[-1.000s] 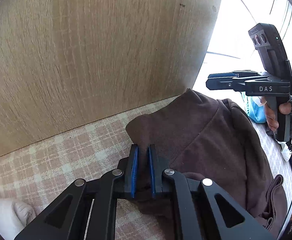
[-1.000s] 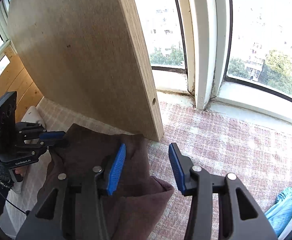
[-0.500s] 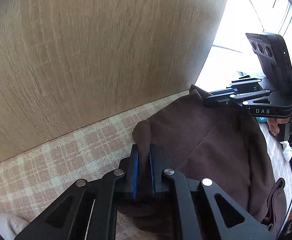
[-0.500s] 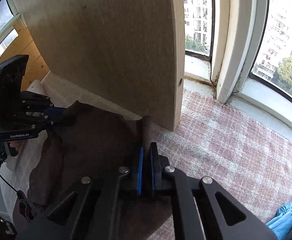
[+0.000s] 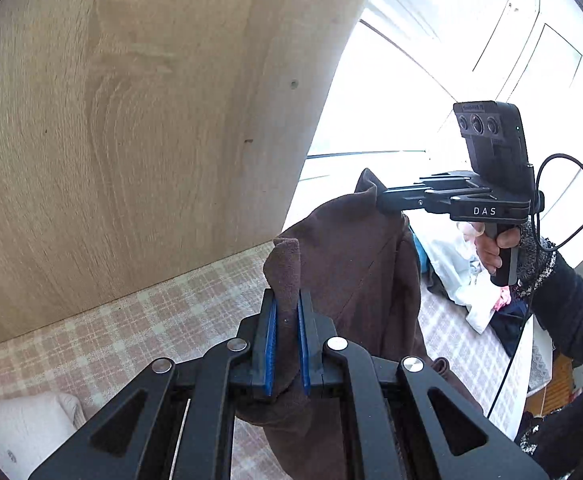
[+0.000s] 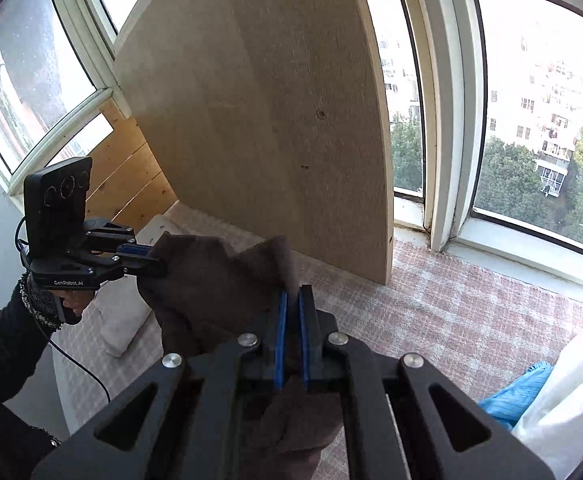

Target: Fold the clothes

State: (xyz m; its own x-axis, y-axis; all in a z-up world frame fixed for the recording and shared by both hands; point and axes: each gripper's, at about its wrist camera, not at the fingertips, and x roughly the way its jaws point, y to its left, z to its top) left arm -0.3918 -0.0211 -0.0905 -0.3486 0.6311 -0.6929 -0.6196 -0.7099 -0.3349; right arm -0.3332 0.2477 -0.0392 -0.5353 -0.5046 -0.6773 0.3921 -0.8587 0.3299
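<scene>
A brown garment (image 5: 355,264) hangs in the air between both grippers, above a pink plaid cover (image 5: 131,328). My left gripper (image 5: 287,312) is shut on one top corner of it, the cloth poking up between the blue pads. My right gripper (image 6: 292,304) is shut on the other top corner of the brown garment (image 6: 211,280). Each gripper shows in the other's view: the right gripper (image 5: 383,200) at the garment's far corner, the left gripper (image 6: 151,258) likewise. The garment's lower part hangs out of sight below the jaws.
A tall wooden board (image 6: 259,120) stands upright close behind the garment. Windows (image 6: 531,120) curve round the back. A white pillow (image 5: 15,432) lies at the left. A heap of white, blue and pink clothes (image 5: 475,292) lies at the right, with blue cloth (image 6: 523,392) near it.
The right gripper closed on the garment's corner. Both grippers then rose together, lifting the brown garment off the plaid cover so it hangs stretched between them.
</scene>
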